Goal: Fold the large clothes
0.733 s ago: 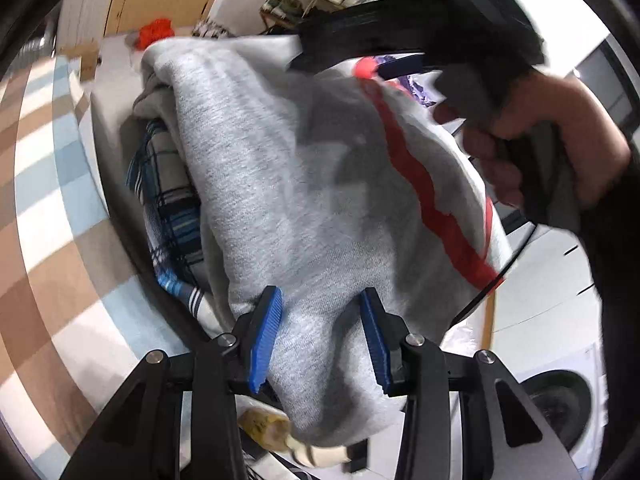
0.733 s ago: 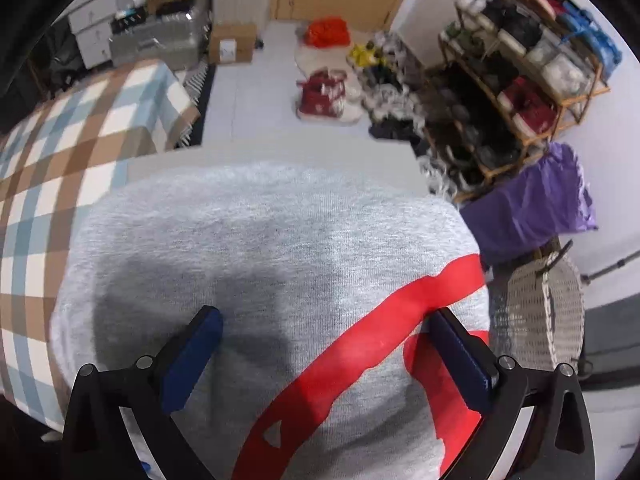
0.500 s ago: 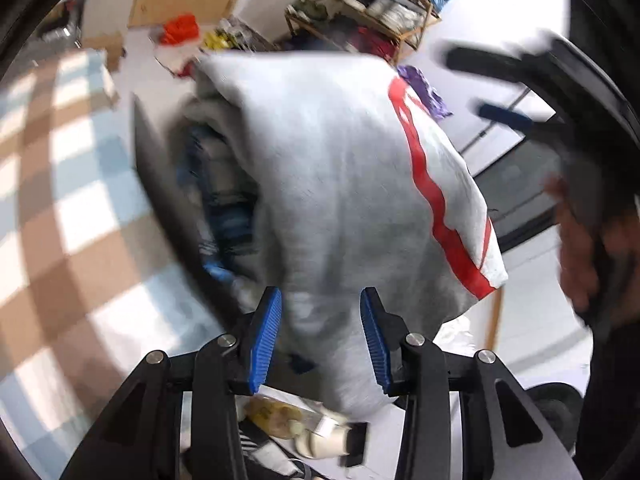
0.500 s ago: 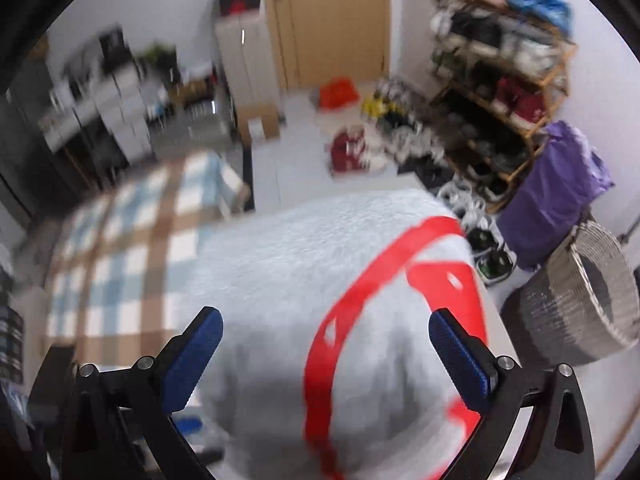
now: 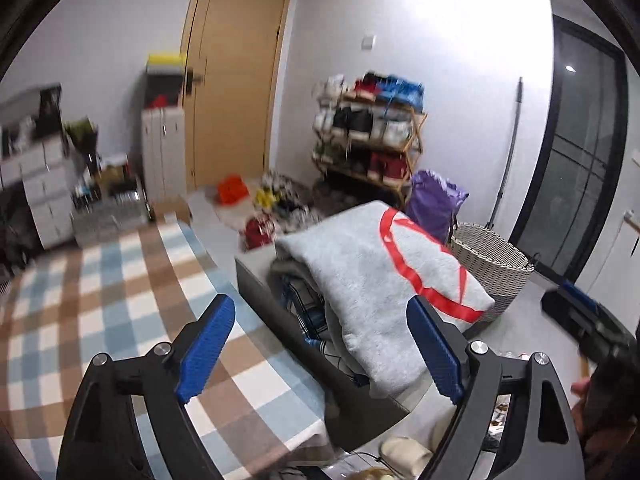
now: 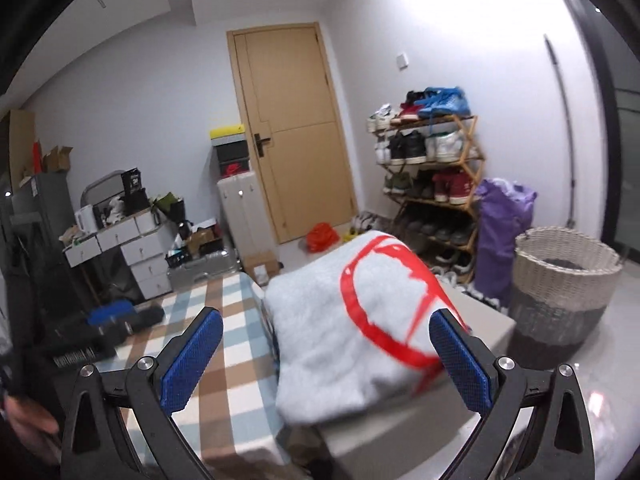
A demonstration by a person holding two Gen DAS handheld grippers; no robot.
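Note:
A folded grey sweatshirt (image 5: 376, 280) with a red print lies on top of a pile of clothes in a grey box (image 5: 280, 312) beside the checked bed cover (image 5: 120, 300). The same sweatshirt (image 6: 352, 332) shows in the right wrist view. My left gripper (image 5: 320, 344) hangs back from the pile with its jaws opening, and no cloth is between its blue pads. The right gripper (image 6: 328, 356) stands open and apart from the sweatshirt, with nothing in it. A blue plaid garment (image 5: 308, 312) shows under the sweatshirt.
A wicker basket (image 6: 564, 280) stands on the floor right of the box. Behind it are a purple bag (image 6: 504, 232) and a shoe rack (image 6: 432, 180). A wooden door (image 6: 296, 152), white drawers (image 6: 132, 256) and floor clutter fill the back. The person's hand (image 5: 600, 408) shows low right.
The left gripper has let go of the grey sweatshirt and widened. Both grippers have drawn back and tilted up, so the room now shows and the sweatshirt rests on the pile.

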